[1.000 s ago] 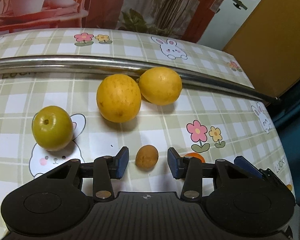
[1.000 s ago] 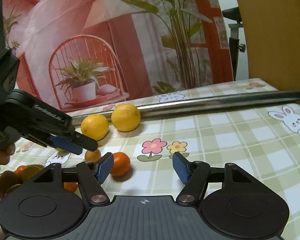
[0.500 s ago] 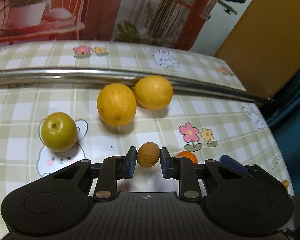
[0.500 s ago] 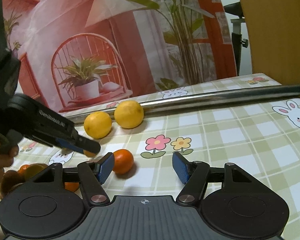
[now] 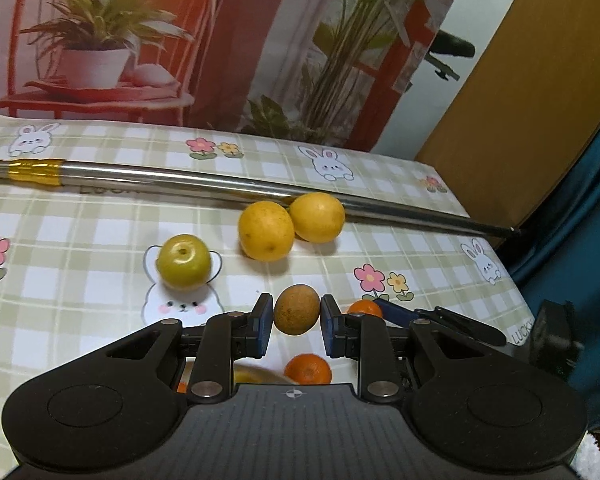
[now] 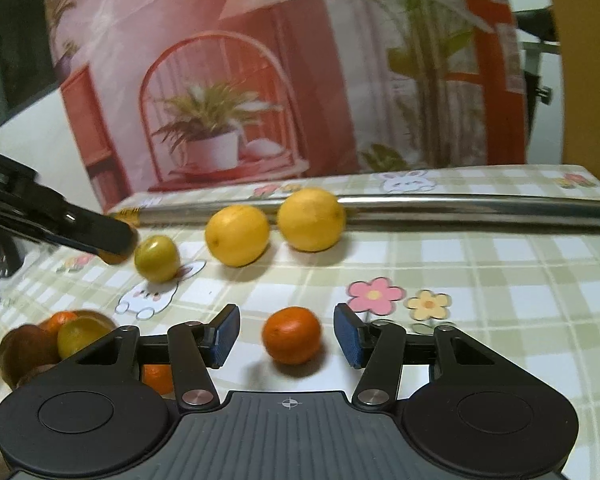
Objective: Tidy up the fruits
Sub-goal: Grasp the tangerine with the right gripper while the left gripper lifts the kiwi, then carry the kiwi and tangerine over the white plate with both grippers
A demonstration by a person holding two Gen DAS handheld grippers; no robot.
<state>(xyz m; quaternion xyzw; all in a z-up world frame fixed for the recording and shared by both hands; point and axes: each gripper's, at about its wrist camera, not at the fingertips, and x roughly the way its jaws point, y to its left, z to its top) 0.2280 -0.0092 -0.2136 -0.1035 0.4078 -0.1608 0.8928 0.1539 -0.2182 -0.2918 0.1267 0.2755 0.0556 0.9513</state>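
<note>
My left gripper (image 5: 296, 314) is shut on a small brown fruit (image 5: 296, 309) and holds it above the checked tablecloth (image 5: 80, 280). In the right wrist view the left gripper (image 6: 112, 246) reaches in from the left with the brown fruit (image 6: 112, 258) at its tip. My right gripper (image 6: 288, 336) is closing; an orange mandarin (image 6: 292, 334) lies between its blue pads (image 6: 224, 336) with a gap on each side. Two yellow fruits (image 6: 237, 235) (image 6: 311, 219) and a green fruit (image 6: 157, 258) rest farther back.
A long steel pole (image 6: 460, 208) lies across the table behind the yellow fruits. A cluster of several brown, green and orange fruits (image 6: 60, 336) sits at the near left. Another mandarin (image 5: 308, 368) lies under my left gripper. The table edge (image 5: 512, 280) drops off at the right.
My left gripper closed on the brown fruit and lifted it off the cloth. My right gripper shifted left until the mandarin stood between its jaws, and the jaws narrowed.
</note>
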